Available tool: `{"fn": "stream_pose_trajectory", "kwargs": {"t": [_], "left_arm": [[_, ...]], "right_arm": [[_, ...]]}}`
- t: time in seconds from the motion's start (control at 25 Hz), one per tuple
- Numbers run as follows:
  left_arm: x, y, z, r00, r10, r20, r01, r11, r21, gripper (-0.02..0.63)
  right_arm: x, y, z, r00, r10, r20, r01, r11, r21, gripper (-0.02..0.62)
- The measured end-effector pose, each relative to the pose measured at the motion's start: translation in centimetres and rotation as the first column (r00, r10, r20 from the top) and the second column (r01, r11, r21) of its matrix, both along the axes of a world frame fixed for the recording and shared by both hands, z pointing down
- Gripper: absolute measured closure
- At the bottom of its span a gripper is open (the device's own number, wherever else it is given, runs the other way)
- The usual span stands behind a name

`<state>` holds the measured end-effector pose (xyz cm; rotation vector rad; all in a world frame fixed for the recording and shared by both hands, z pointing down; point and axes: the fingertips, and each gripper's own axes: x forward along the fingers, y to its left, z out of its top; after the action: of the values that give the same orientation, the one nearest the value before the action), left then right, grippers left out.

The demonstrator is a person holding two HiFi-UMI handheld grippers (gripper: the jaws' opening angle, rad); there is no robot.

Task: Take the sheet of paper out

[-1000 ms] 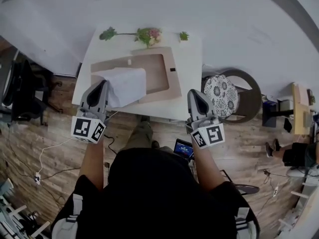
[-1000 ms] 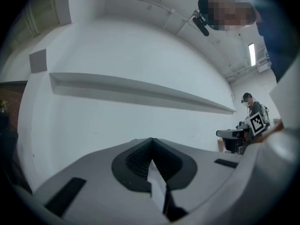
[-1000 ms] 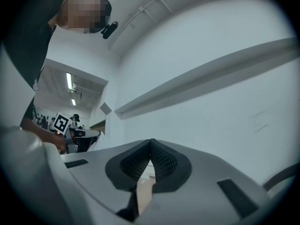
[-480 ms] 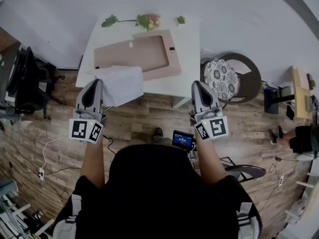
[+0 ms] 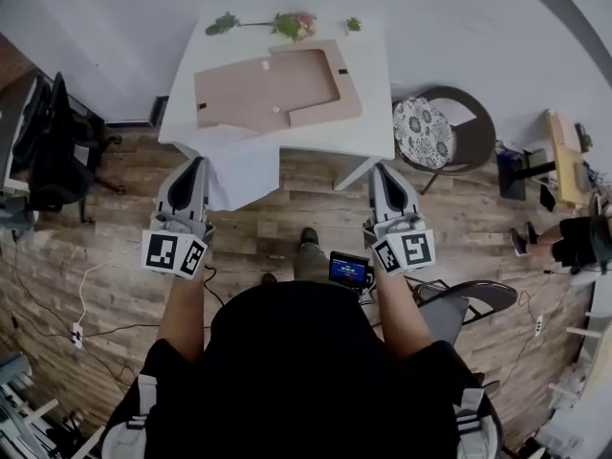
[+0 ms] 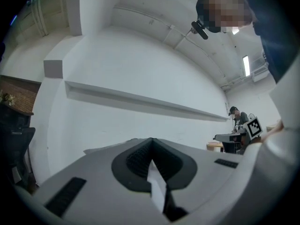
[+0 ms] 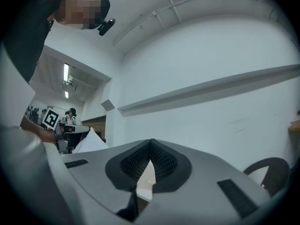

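Observation:
A white sheet of paper hangs past the near edge of the white table, over the wood floor. My left gripper is shut on the sheet's left corner. In the left gripper view a white sliver of paper shows between the closed jaws of that gripper. A brown envelope lies flat on the table, apart from the sheet. My right gripper is shut and holds nothing, level with the left one and off the table's near right corner. From the right gripper the sheet shows at far left.
Flowers and greenery lie along the table's far edge. A round chair with a patterned cushion stands right of the table. A dark chair stands at left. A small lit screen and cables lie on the floor near my feet.
Both grippers drew back from the table toward me. The sheet slid with the left gripper off the brown envelope and now hangs past the table's edge.

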<state>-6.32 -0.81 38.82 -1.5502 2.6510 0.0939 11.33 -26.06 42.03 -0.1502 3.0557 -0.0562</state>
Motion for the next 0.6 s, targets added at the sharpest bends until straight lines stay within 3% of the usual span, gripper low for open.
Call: {"fn": "stream_pose_trajectory", "kwargs": {"t": [0.28, 0.6], "left_arm": [[3.3, 6.1, 2.5, 0.999, 0.034, -0.037, -0.034, 0.999, -0.005, 0.607], [6.8, 10.1, 5.4, 0.996, 0.041, -0.082, -0.042, 0.999, -0.017, 0.606]], "right_arm": [[3.1, 7.0, 2.3, 0.997, 0.028, -0.077, -0.027, 1.0, 0.015, 0.583], [5.3, 12.3, 2.7, 0.993, -0.023, -0.113, 0.024, 1.0, 0.012, 0.583]]}}
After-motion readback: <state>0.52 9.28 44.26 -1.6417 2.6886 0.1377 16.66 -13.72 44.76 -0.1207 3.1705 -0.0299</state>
